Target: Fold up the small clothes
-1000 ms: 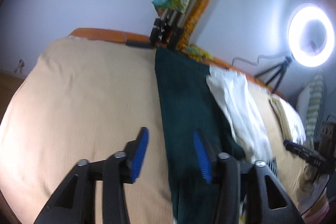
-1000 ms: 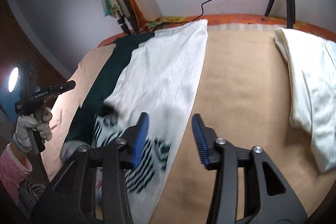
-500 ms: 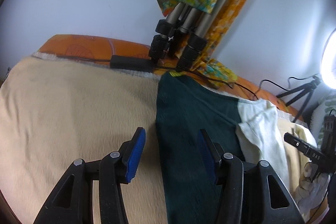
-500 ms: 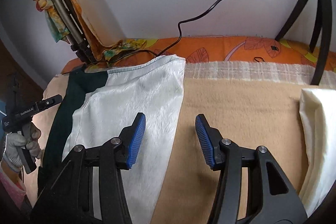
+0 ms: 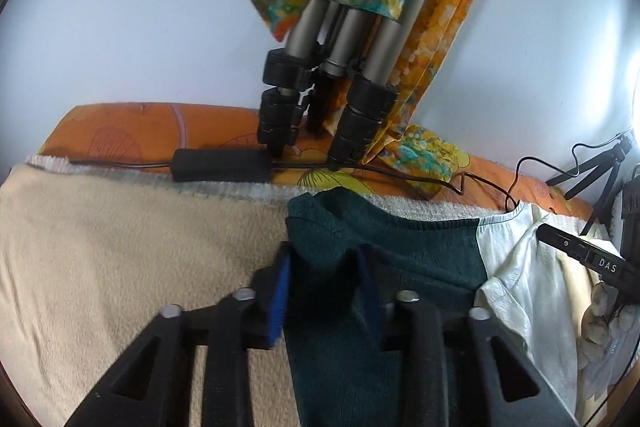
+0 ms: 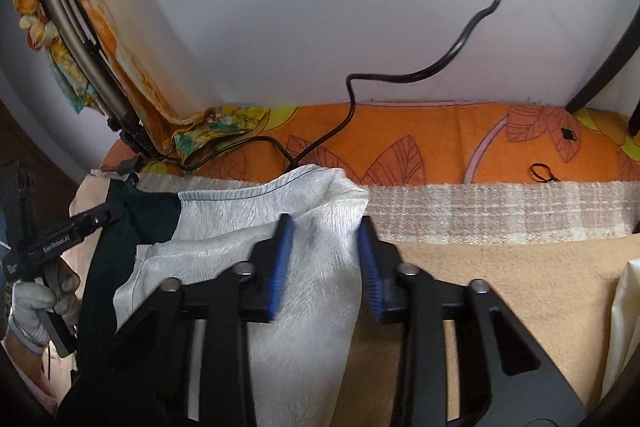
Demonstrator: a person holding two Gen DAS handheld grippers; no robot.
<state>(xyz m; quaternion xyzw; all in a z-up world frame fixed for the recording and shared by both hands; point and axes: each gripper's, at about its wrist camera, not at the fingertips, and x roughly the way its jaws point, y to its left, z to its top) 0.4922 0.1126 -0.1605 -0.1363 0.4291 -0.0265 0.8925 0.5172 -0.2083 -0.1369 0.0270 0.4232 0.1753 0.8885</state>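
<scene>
Both grippers [image 5: 324, 283] [image 6: 324, 259] gape wide over the garment's [image 6: 312, 227] corners, a tripod [image 5: 320, 83] and cable [image 6: 440, 67] just beyond.

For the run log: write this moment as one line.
left claw: open, straddling dark green cloth corner | right claw: open, straddling white cloth corner | fold not yet begun

Both tools have pushed forward toward the far edge of the bed since a second ago. The left hand-held gripper [image 5: 325, 291], earlier hovering wide beside the garment, now has its blue pads straddling the dark green half of the shirt [image 5: 384, 259] near the collar. The right hand-held gripper [image 6: 325, 267] has likewise narrowed around the shirt's white corner [image 6: 320, 227].
</scene>
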